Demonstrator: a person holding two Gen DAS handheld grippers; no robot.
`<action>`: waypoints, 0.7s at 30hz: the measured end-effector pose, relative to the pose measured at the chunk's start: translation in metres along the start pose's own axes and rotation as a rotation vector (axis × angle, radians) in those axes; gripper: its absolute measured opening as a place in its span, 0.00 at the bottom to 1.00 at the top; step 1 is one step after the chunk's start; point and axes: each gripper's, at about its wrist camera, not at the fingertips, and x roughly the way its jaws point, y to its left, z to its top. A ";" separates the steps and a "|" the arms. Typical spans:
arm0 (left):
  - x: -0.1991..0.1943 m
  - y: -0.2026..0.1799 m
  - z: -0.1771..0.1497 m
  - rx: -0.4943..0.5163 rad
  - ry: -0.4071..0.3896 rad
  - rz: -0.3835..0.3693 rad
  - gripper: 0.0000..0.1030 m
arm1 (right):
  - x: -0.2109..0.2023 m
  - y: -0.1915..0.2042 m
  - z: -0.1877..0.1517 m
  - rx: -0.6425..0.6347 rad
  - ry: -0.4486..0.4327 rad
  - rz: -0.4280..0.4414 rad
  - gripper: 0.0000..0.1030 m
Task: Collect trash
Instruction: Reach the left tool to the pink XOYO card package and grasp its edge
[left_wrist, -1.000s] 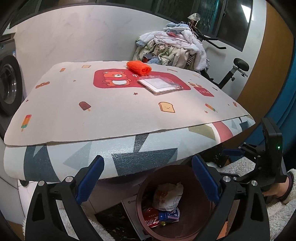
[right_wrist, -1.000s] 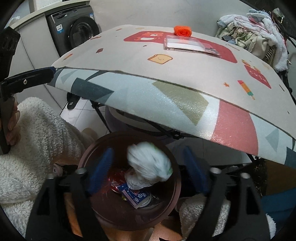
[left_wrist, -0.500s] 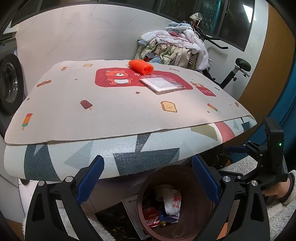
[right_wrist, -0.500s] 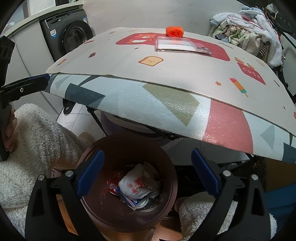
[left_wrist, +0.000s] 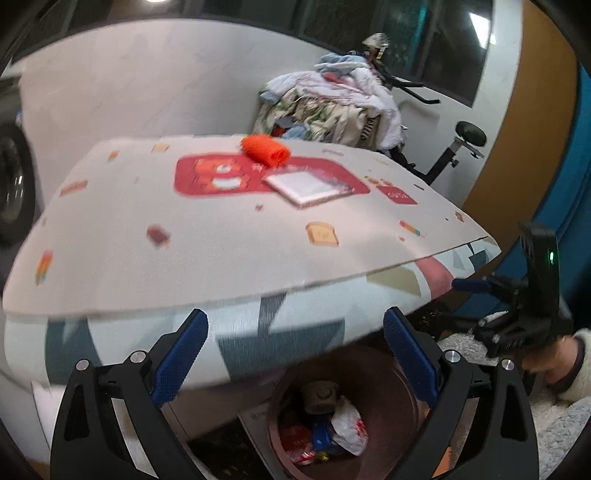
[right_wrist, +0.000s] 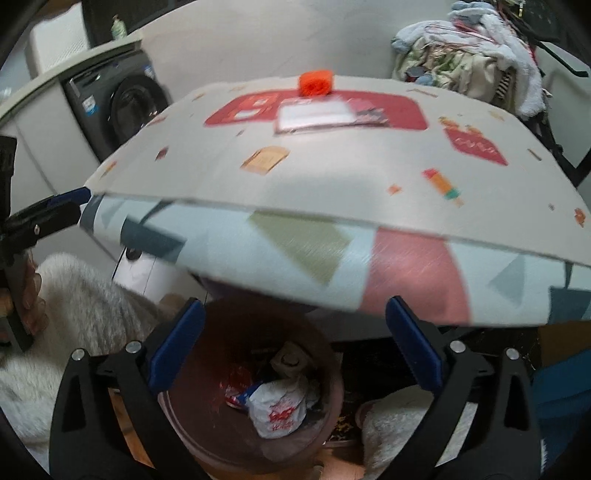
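A brown bin (left_wrist: 388, 398) stands on the floor under the table's front edge. In it lie a crumpled white bag (right_wrist: 277, 410) with red print and other wrappers. My right gripper (right_wrist: 293, 310) hovers over the bin (right_wrist: 207, 424); its jaws are opening with nothing between them. My left gripper (left_wrist: 295, 321) is open and empty above the same bin. An orange mesh roll (left_wrist: 265, 149) and a clear plastic packet (left_wrist: 306, 184) lie far back on the table mat (left_wrist: 221, 251). The left wrist view also has the right gripper (left_wrist: 476, 302) at its right edge.
A washing machine (right_wrist: 122, 103) stands to the left of the table. Behind the table are a heap of clothes (left_wrist: 340, 107) and an exercise bike (left_wrist: 465, 140). A fluffy white sleeve (right_wrist: 74, 295) is beside the bin. The table's hanging cover overlaps the bin's back.
The white bag has dropped from between my right gripper's fingers into the bin. Those jaws have spread wider and the right gripper has risen a little. The left gripper has hardly moved.
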 end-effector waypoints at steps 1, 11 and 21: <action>0.004 -0.002 0.008 0.029 -0.001 -0.001 0.91 | -0.002 -0.006 0.008 0.006 -0.003 -0.010 0.94; 0.087 -0.010 0.103 0.262 0.058 -0.080 0.94 | 0.004 -0.063 0.082 0.083 -0.023 -0.075 0.94; 0.211 -0.009 0.161 0.395 0.215 -0.238 0.94 | 0.030 -0.105 0.111 0.129 -0.028 -0.089 0.94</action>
